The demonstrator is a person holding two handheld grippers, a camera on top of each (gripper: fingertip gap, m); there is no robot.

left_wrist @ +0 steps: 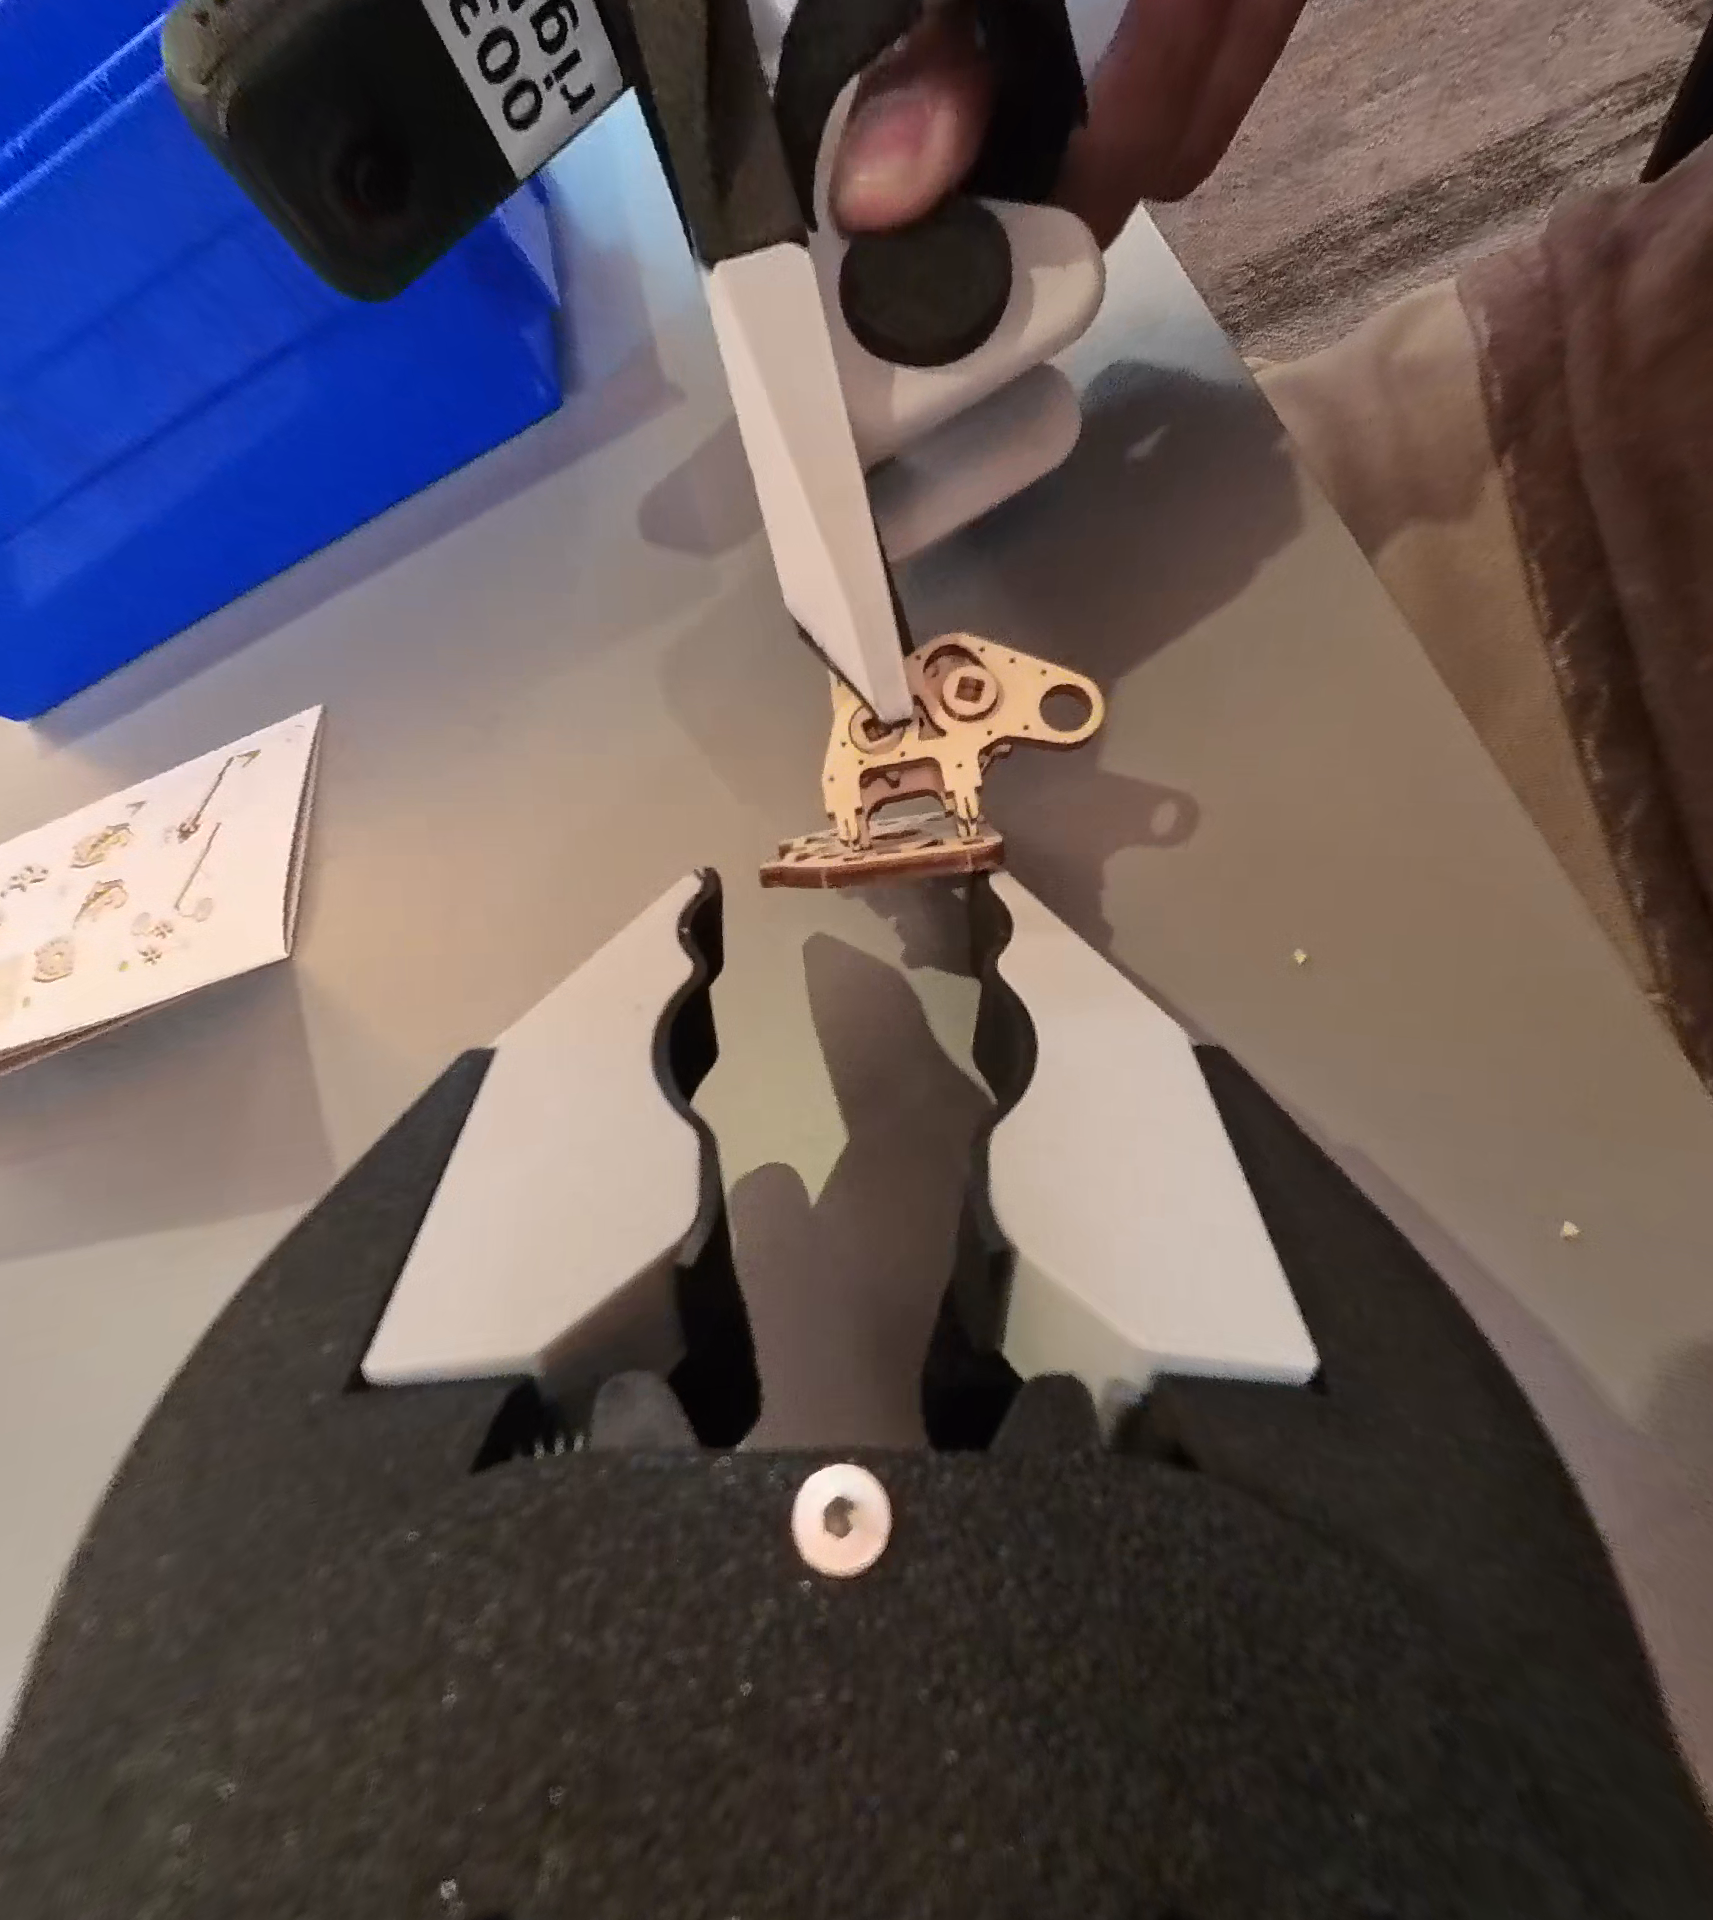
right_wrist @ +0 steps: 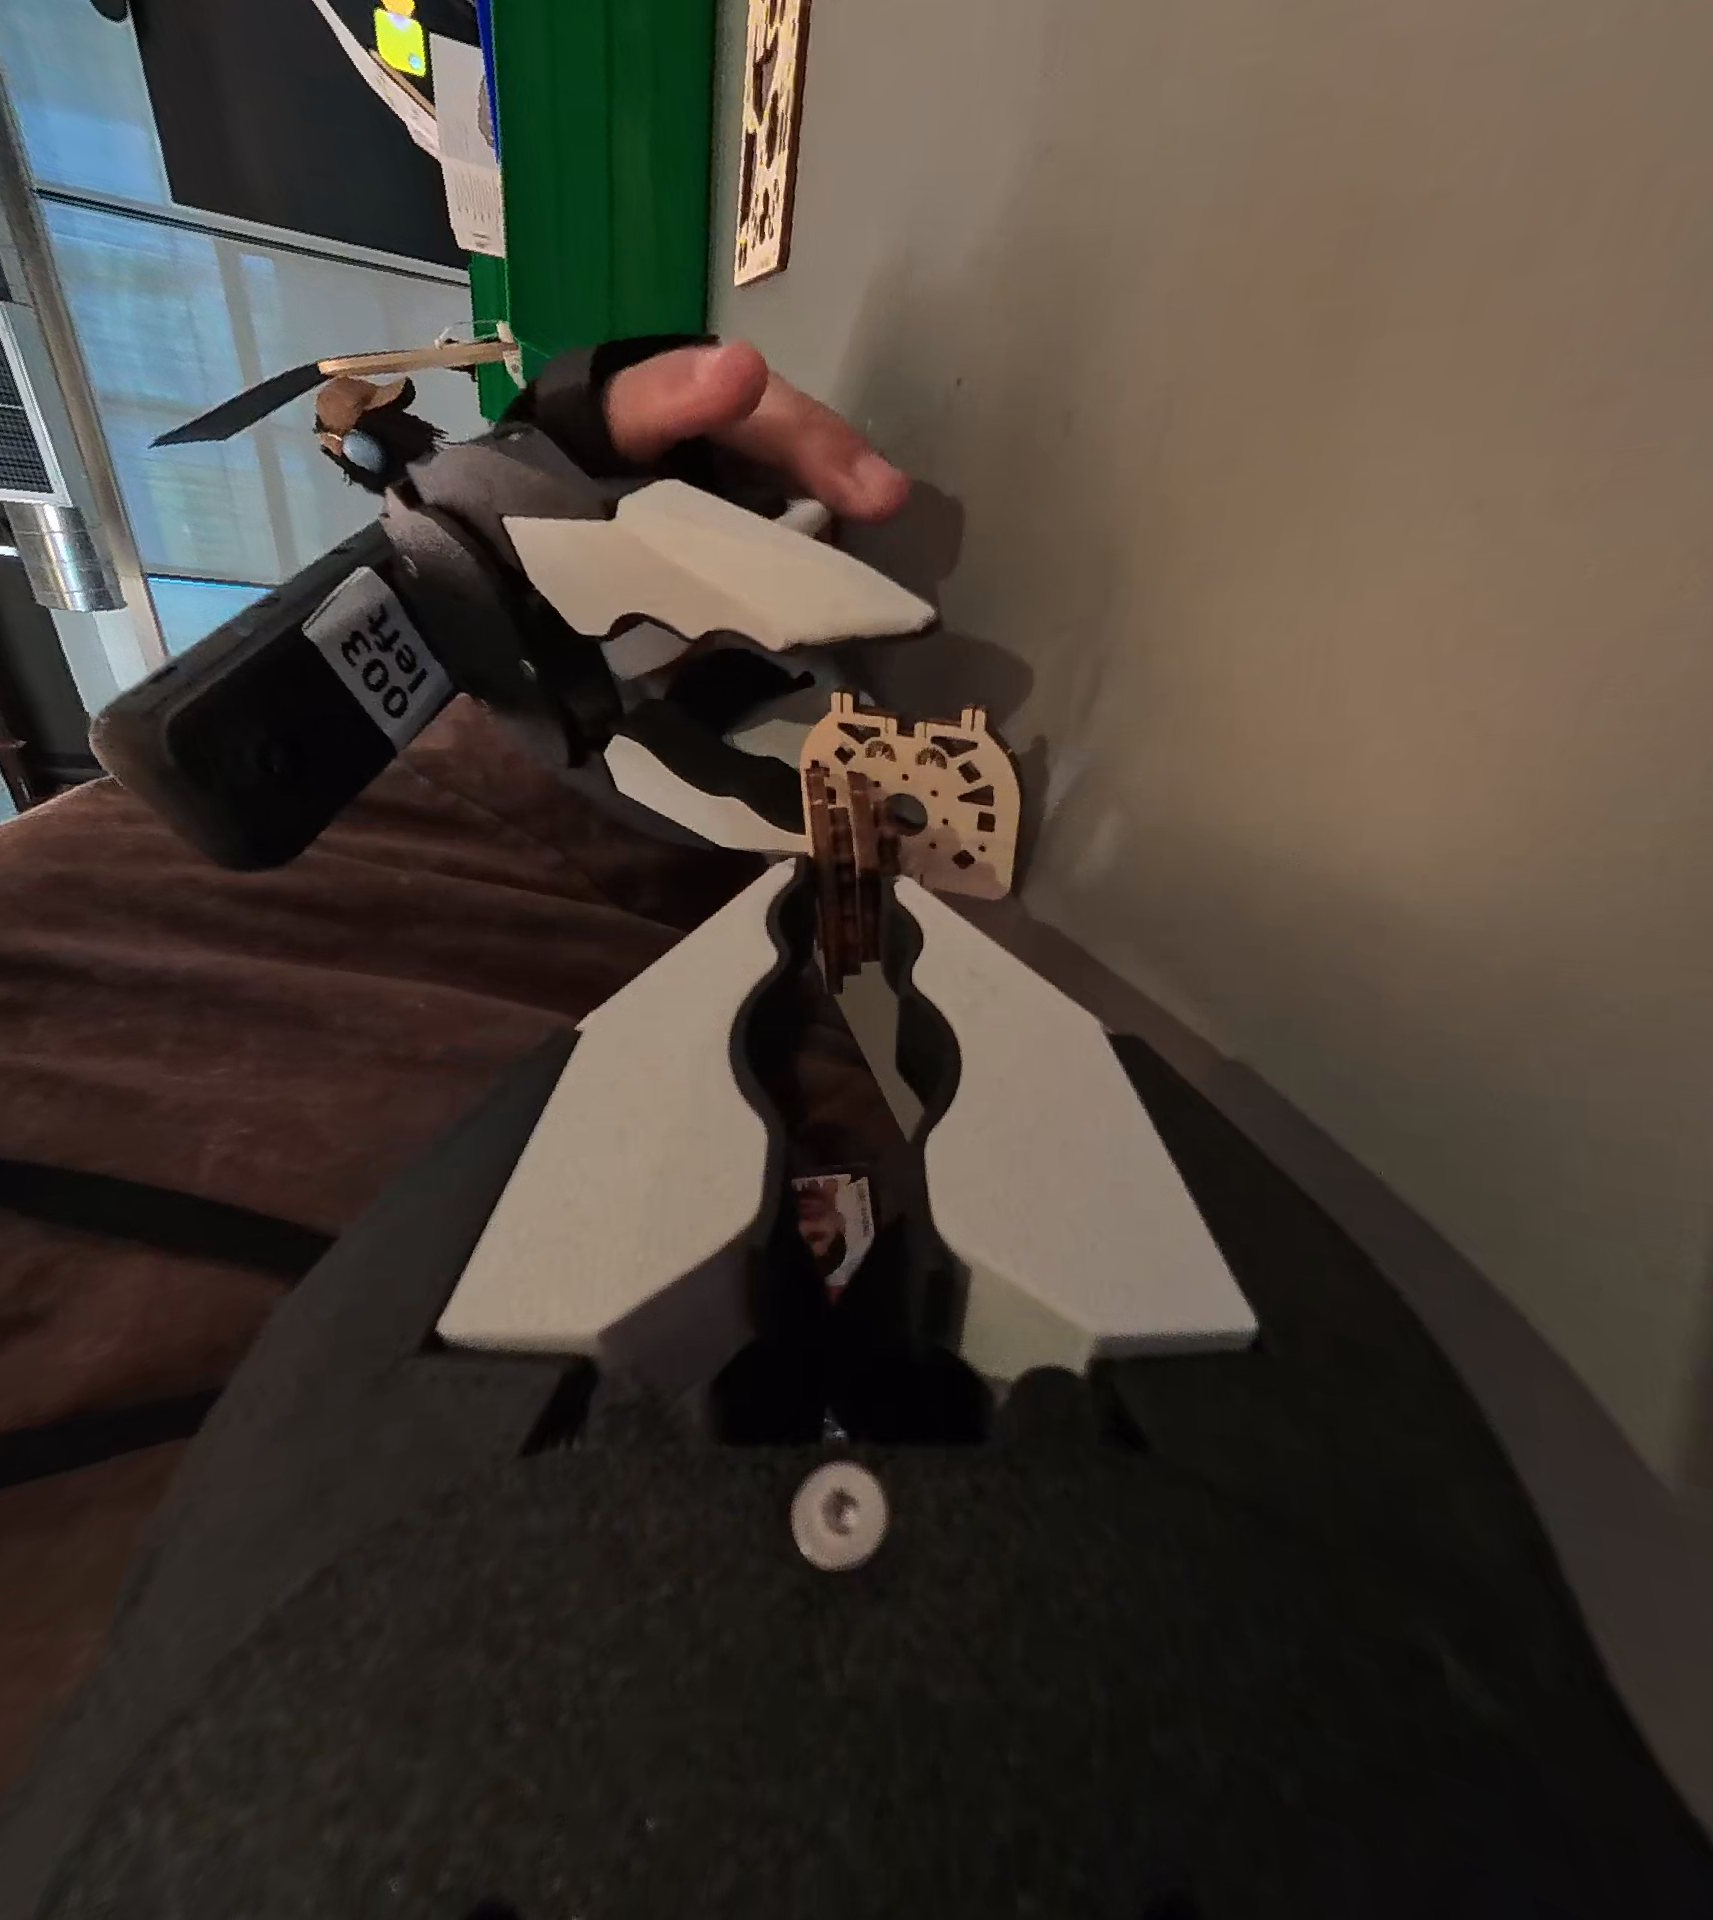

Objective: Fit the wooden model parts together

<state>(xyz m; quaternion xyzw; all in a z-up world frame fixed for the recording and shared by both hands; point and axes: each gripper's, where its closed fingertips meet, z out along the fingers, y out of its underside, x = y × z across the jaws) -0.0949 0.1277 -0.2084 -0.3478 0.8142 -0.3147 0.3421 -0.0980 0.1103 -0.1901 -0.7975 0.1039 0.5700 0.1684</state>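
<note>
Views really split the job here. Left wrist view has the desk (left_wrist: 478, 727) laid out flat: blue bin (left_wrist: 156, 395) up at 10 o'clock, instruction leaflet (left_wrist: 125, 894) at 9 o'clock, a couple of pale crumbs (left_wrist: 1301, 956) out at 3 o'clock. None of that shows in the right wrist view, which is rolled sideways and gets a green board (right_wrist: 613, 187), windows and a wooden parts sheet (right_wrist: 771, 135) at 12 o'clock instead.

The wooden model (left_wrist: 935, 758) sits dead centre on the desk. It's pale laser-cut ply: an upright side plate full of round and square cut-outs, with an eyelet lug poking toward 3 o'clock, tabbed into a flat base plate with dark burnt edges. From the right wrist view you see the base face-on, dotted with little triangular and round holes, plus two upright plates edge-on.

Right gripper (left_wrist: 878, 694) comes down from 12 o'clock, jaws pinching the upright plates at their top edge. Left gripper (left_wrist: 847, 883) is just short of the base, jaws spread, holding nothing.
</note>
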